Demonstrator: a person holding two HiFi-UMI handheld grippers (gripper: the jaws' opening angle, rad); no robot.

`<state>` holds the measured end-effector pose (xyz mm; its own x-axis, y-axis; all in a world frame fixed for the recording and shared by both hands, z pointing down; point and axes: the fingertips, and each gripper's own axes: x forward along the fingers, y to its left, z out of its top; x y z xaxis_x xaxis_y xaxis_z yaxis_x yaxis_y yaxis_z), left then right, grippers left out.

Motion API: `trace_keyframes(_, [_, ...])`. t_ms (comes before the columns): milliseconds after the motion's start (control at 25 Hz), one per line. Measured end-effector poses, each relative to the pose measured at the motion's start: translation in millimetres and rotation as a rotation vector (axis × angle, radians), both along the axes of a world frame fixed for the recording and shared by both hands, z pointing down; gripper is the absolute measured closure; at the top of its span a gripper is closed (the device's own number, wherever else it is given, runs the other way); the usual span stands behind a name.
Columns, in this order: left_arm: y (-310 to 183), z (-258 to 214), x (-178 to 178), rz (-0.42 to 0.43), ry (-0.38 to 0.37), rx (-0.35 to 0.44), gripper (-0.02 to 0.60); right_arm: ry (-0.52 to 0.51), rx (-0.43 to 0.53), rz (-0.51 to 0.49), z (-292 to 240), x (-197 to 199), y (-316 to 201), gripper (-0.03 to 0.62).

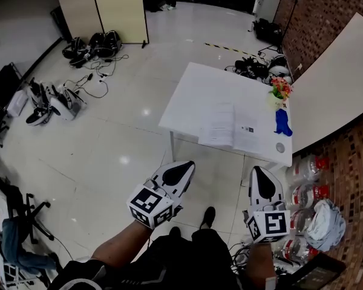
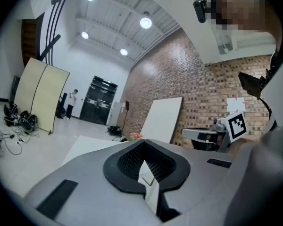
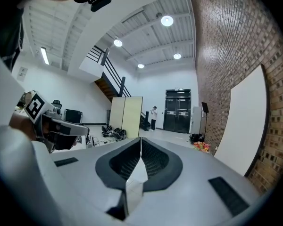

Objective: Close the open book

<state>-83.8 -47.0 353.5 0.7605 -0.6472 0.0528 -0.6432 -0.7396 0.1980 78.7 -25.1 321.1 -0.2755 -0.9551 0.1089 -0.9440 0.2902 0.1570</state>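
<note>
Head view: book (image 1: 233, 127) lies open, well off. Left gripper (image 1: 183, 169), right gripper (image 1: 262, 178): jaws together, empty. Blunt tips may crumple pages.

Left gripper (image 1: 186, 167) and right gripper (image 1: 258, 173) are white-shelled, black-padded.

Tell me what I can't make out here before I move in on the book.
Open book: head view, print too small to read.
Same book, gripper views: hidden behind the shut left gripper and right gripper.
Blue object beside the flowers: head view, too small to identify.
Round item near the table edge: too small.
</note>
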Motion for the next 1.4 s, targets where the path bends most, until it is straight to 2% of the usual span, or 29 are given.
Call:
trace_keyframes(200, [-58,6,21,-0.054,-0.042,-0.002,0.586,-0.015,0.015,-0.033,5,23,-58,0.592])
trace_keyframes(360, [-102,10,47,-0.083,-0.077,-0.004,0.586,0.006,0.015,-0.097,6,42,-103,0.592])
trace_keyframes(640, [-161,10,82,-0.150,-0.089,-0.001,0.586,0.018,0.017,-0.192,9,71,-169,0.592])
trace_keyframes(840, [-186,9,77,-0.168,-0.093,-0.009,0.586,0.001,-0.002,-0.193,13,70,-199,0.592])
trace_keyframes(1080, [-203,22,69,-0.119,-0.098,-0.038,0.586,0.010,-0.024,-0.143,21,63,-216,0.592])
trace_keyframes(1240, [-221,32,61,-0.099,-0.104,-0.043,0.586,0.105,-0.040,-0.111,30,58,-232,0.591])
trace_keyframes(1400, [-233,76,61,-0.088,-0.133,-0.103,0.586,0.309,-0.138,-0.133,92,49,-239,0.588])
